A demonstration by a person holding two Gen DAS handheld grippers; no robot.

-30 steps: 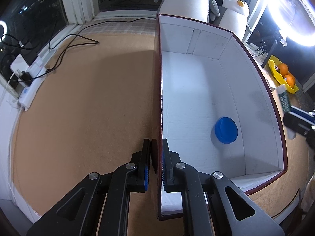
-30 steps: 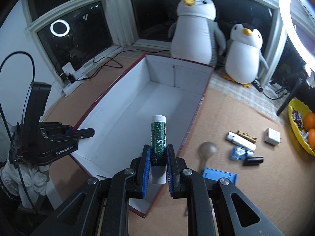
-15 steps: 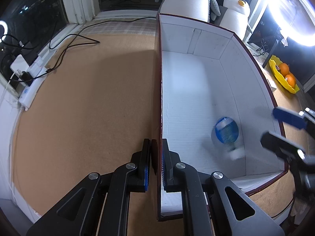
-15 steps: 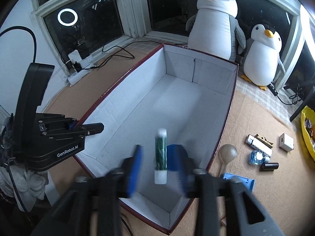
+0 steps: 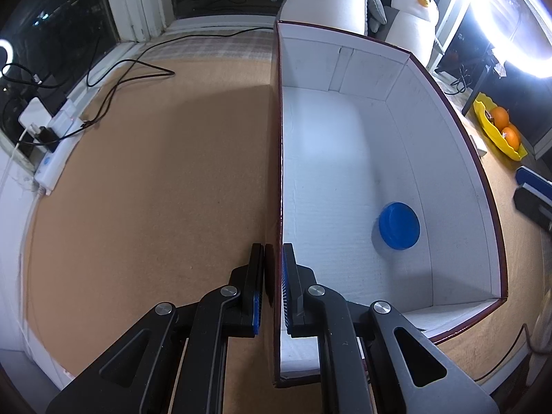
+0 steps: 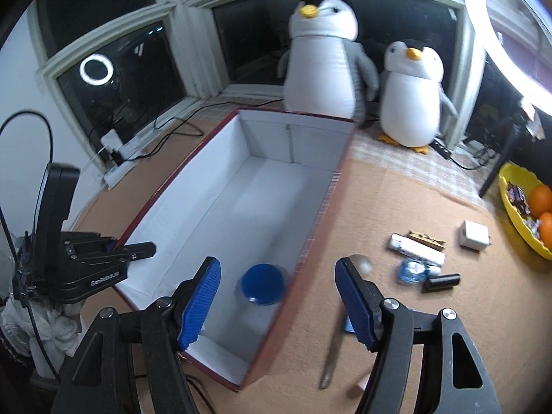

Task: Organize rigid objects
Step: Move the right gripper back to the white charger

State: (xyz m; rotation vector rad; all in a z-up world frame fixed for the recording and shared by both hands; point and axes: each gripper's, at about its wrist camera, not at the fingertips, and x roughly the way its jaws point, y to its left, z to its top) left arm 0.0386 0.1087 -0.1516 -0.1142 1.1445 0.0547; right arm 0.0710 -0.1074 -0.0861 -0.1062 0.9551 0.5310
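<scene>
Left wrist view: my left gripper (image 5: 273, 289) pinches the box (image 5: 278, 172) wall. My right gripper (image 6: 277, 296) is opening, nothing between its pads. One blue disc (image 6: 263, 283) lies inside the box. Only the right view shows two plush penguins (image 6: 322, 58) whole and several small items (image 6: 419, 258), blurred, perhaps five.

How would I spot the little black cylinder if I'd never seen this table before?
Start at the big white-lined box in front of the two penguin toys. On the brown mat to its right lies a small cluster of odds and ends. The black cylinder lies on its side at the cluster's near edge, the only all-black piece, just beside a clear blue-tinted item and nearer than a white tube.
</scene>
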